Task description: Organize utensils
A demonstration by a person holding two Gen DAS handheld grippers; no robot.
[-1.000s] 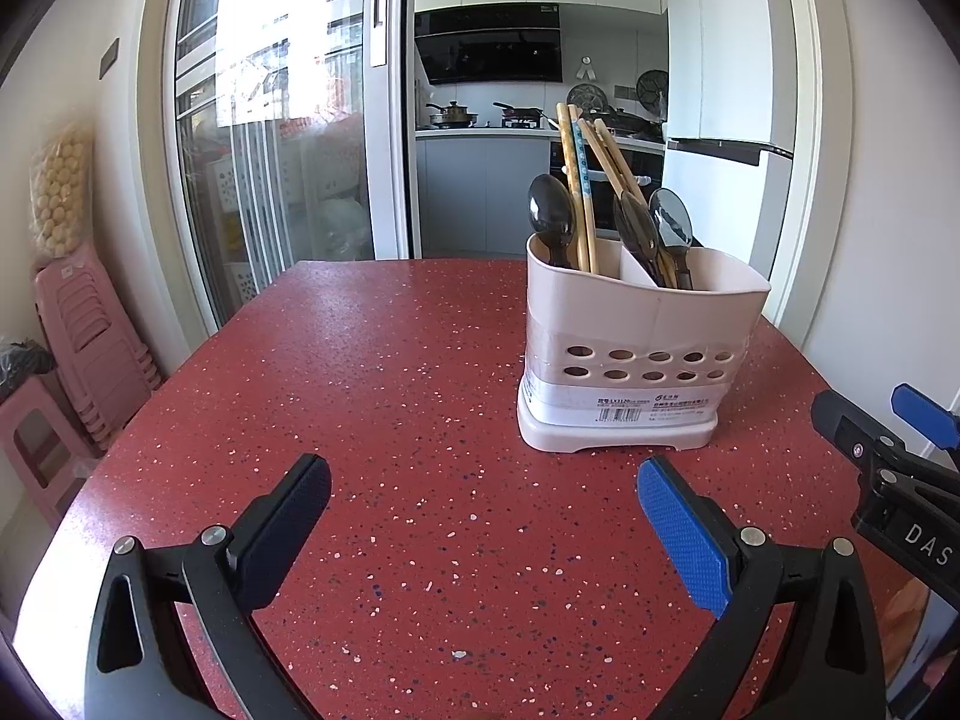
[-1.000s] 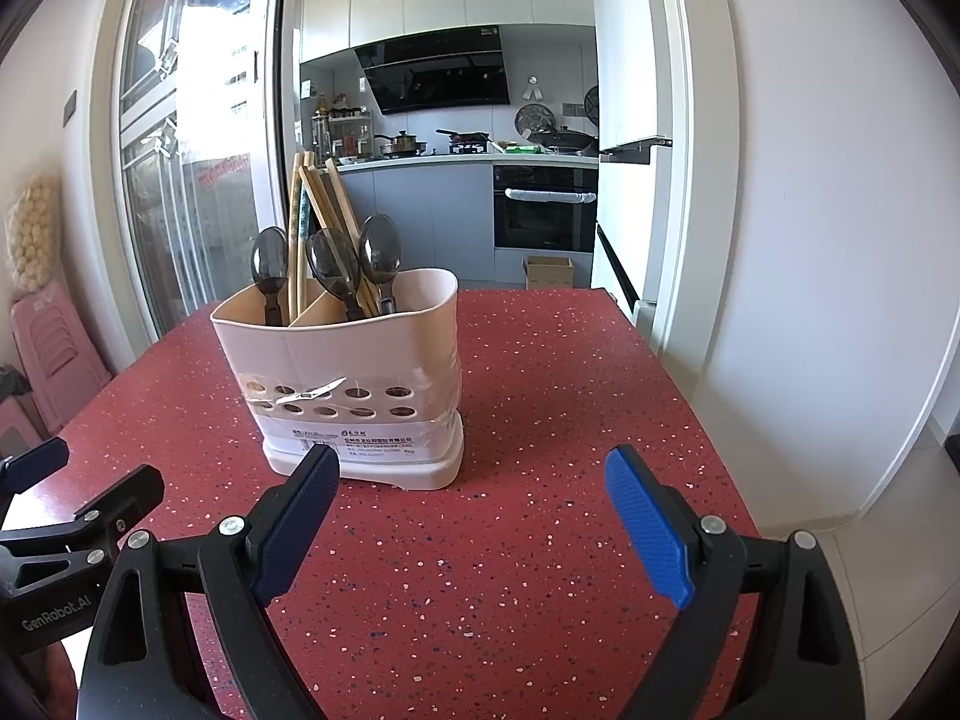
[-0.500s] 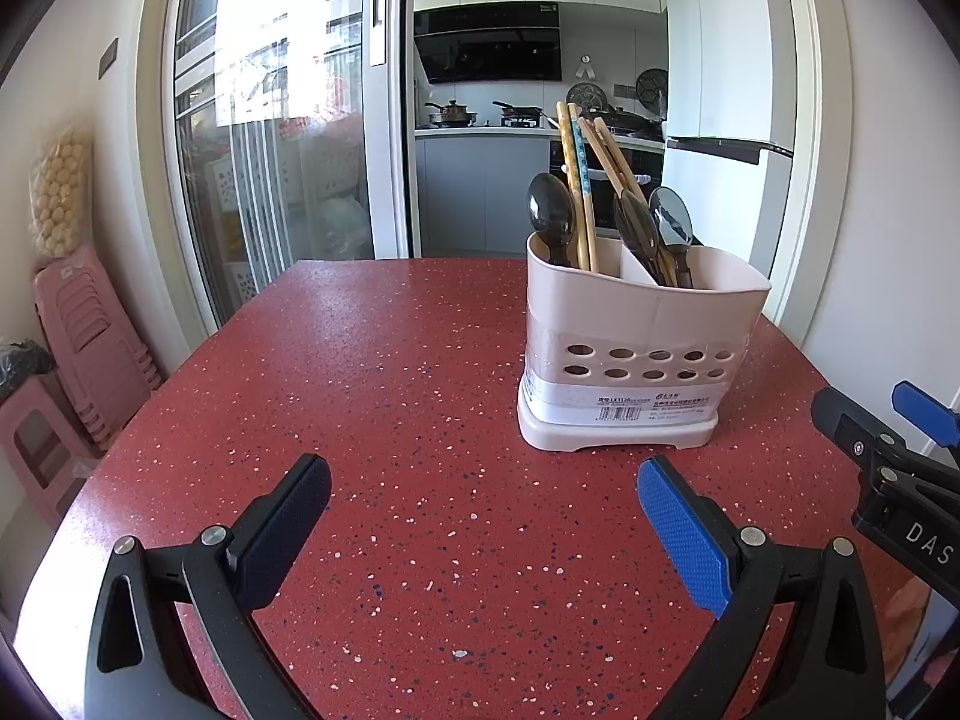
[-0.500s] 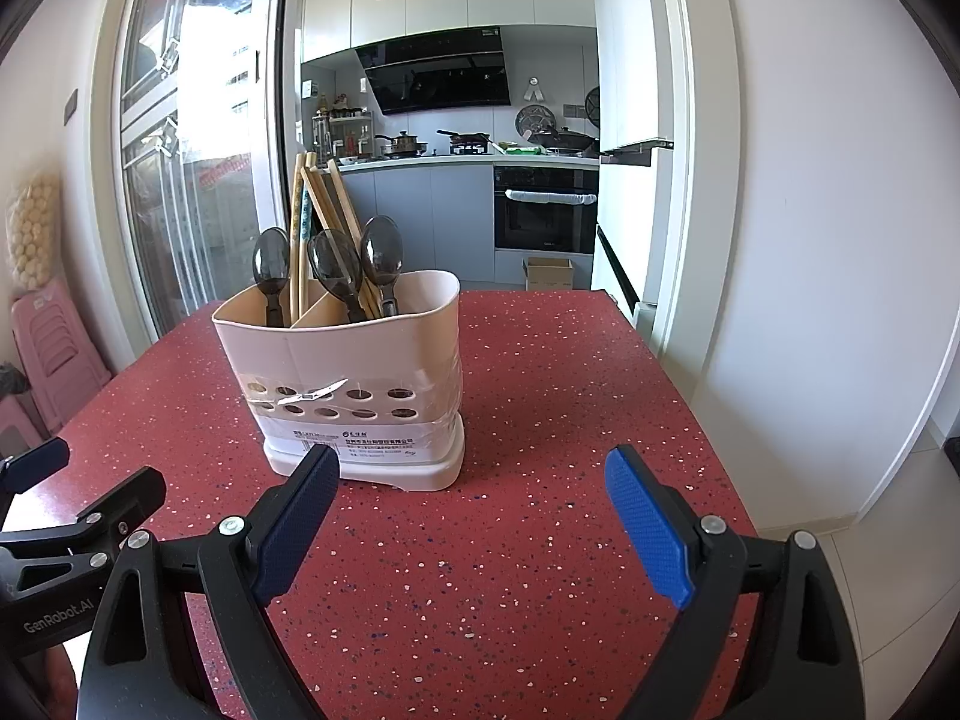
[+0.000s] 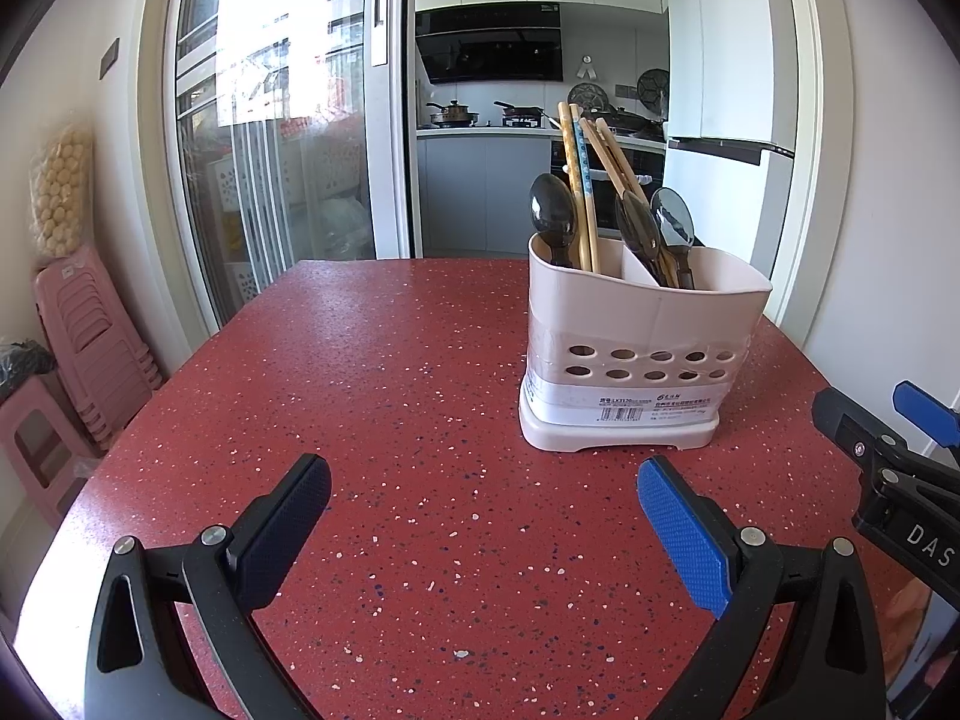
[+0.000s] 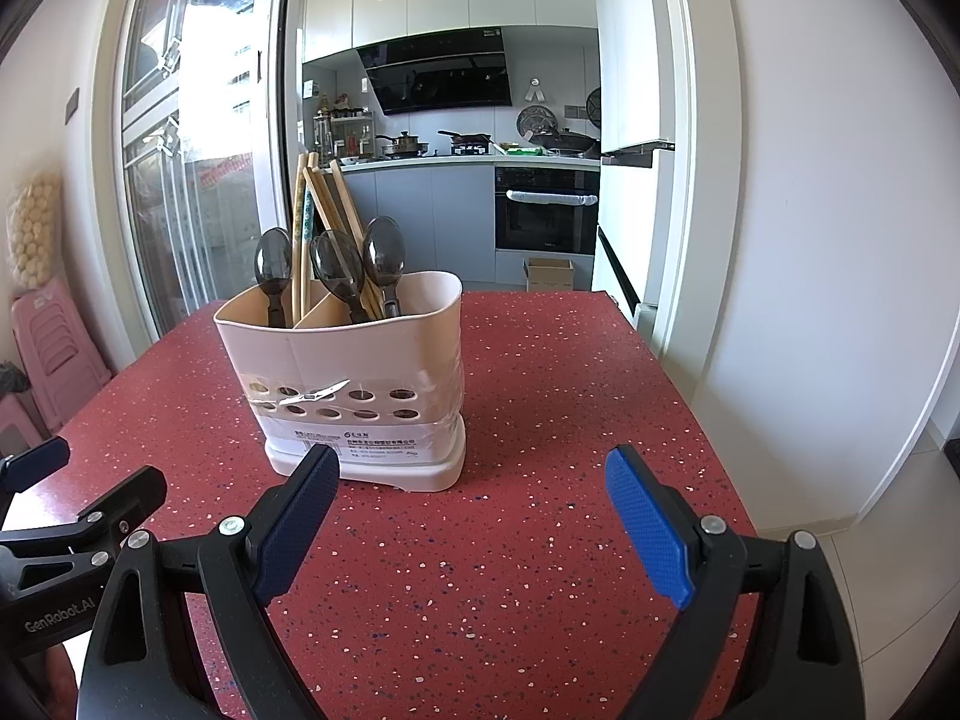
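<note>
Pale cream plastic utensil holder (image 5: pixel 642 354), two compartments, stood upright on the red speckled table (image 5: pixel 384 396), toward its far right. Contents: three dark spoons (image 6: pixel 336 264), bowls up, one in the left compartment and two in the right; wooden chopsticks (image 5: pixel 579 180) in both, leaning, tall ends well above the rim. Upright storage judged to keep handles down and the pieces sorted. No loose utensils showed on the table, so the sorting looked largely done.

Left gripper (image 5: pixel 480 510): jaws spread wide, nothing between them, hovering over bare table near the holder's left front. Right gripper (image 6: pixel 468 516): likewise wide apart and empty, just in front of the holder's base.

Beyond: sliding glass door (image 5: pixel 270 138), kitchen behind.
</note>
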